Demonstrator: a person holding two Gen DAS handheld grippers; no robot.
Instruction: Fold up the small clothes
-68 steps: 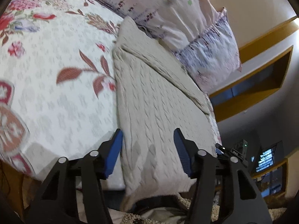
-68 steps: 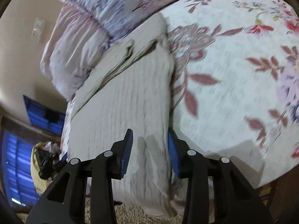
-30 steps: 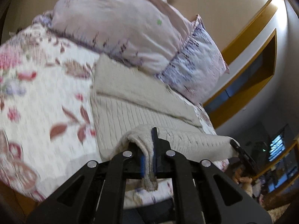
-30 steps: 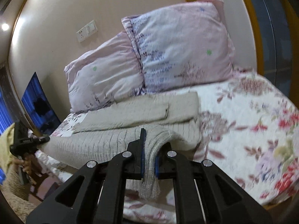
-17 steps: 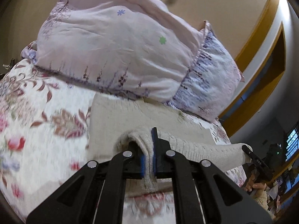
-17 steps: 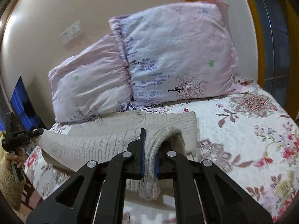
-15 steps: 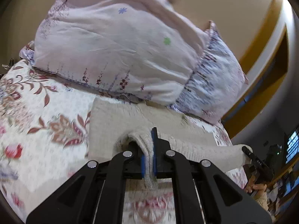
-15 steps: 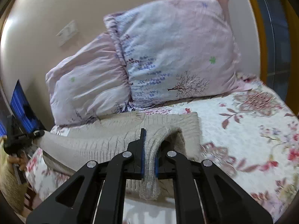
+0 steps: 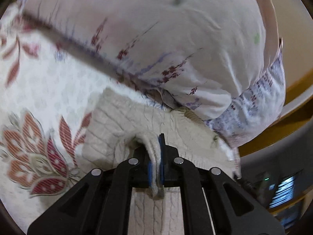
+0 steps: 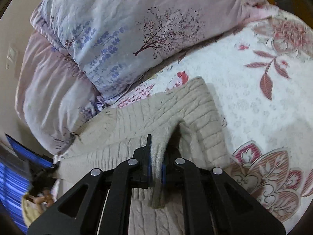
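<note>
A beige cable-knit sweater (image 9: 109, 129) lies on the floral bedspread (image 9: 45, 90), just below the pillows. My left gripper (image 9: 155, 152) is shut on one corner of its hem, held low over the sweater's upper part. My right gripper (image 10: 156, 152) is shut on the other hem corner of the sweater (image 10: 172, 109), and the lifted edge stretches leftward between them. The lower half is doubled over the upper half.
Two pinkish-lilac printed pillows (image 10: 137, 25) lean against the wall right ahead; one fills the top of the left wrist view (image 9: 156, 35). The bedspread (image 10: 254, 101) spreads to the right. A wooden ledge (image 9: 293, 105) and a lit screen (image 9: 283, 190) lie beyond the bed's side.
Both grippers have carried the hem forward and down toward the pillows, so the sweater's lower half now lies over its upper half. Both stay shut on the hem.
</note>
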